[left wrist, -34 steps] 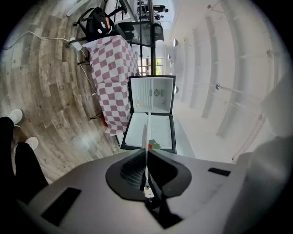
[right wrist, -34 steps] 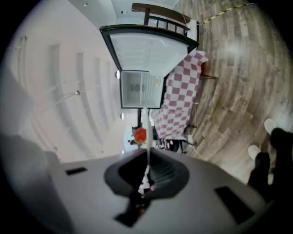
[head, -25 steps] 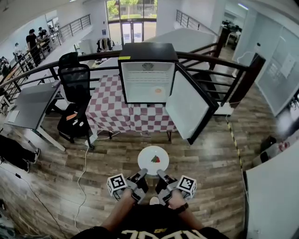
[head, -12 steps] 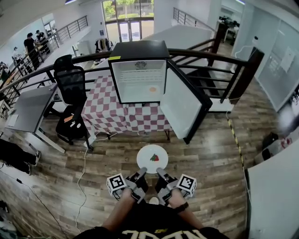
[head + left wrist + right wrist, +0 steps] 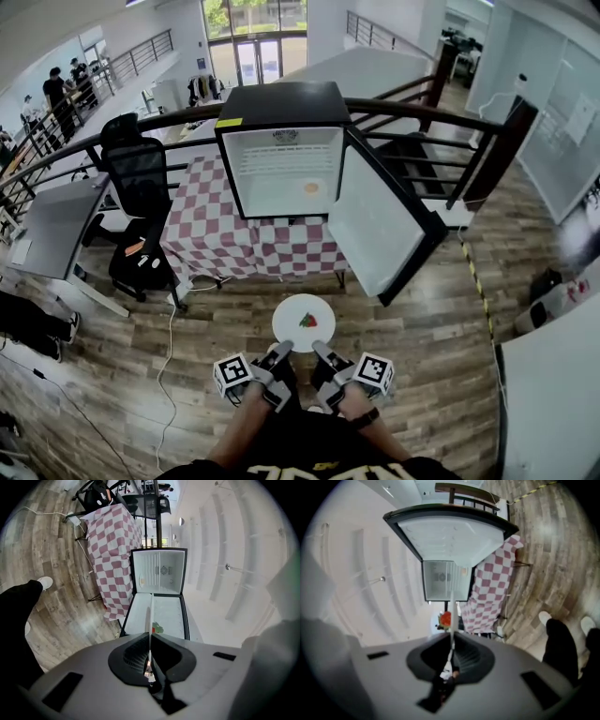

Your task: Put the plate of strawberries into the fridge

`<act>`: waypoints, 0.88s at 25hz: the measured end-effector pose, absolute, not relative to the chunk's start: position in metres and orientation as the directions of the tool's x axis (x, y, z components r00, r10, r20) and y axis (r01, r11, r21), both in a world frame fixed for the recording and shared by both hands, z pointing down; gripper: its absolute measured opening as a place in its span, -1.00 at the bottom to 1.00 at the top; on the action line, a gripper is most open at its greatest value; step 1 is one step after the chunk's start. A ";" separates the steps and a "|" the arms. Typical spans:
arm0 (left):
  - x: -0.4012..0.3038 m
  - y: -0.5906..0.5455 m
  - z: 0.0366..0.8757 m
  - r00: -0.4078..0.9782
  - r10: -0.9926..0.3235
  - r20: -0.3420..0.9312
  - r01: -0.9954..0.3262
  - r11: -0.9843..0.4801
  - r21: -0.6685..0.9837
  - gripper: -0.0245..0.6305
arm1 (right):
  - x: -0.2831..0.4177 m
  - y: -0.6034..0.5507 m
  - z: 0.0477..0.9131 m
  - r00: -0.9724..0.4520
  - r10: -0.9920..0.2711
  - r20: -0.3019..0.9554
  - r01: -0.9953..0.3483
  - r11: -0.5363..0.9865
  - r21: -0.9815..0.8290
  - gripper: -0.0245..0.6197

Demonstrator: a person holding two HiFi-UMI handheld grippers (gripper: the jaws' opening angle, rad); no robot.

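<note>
Head view shows the plate with its single strawberry held out over the wooden floor, well apart from the fridge. The left claw and right claw are each closed to a thin gap, pinching the plate's near rim. Both gripper views show that rim edge-on between the jaws.

The fridge stands on a table with a checked cloth, and its door is already swung wide. I judge the pickup and the door-opening done. The rest of the approach, setting the plate on a shelf and letting go remain.

Nothing here can be read. A yellow sticker on the fridge's top edge and a small emblem inside are too small, and the print on the person's shirt is cut off.
</note>
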State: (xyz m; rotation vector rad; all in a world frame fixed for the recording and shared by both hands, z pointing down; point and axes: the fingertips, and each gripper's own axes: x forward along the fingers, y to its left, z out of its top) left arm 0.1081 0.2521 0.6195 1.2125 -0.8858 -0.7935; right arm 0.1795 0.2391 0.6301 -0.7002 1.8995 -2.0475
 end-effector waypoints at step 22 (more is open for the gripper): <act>-0.069 0.041 0.600 0.516 -0.848 0.121 0.029 0.158 0.987 -0.84 | 0.003 0.033 0.611 -0.810 -0.547 0.213 -0.215 -0.060 -0.975 -0.82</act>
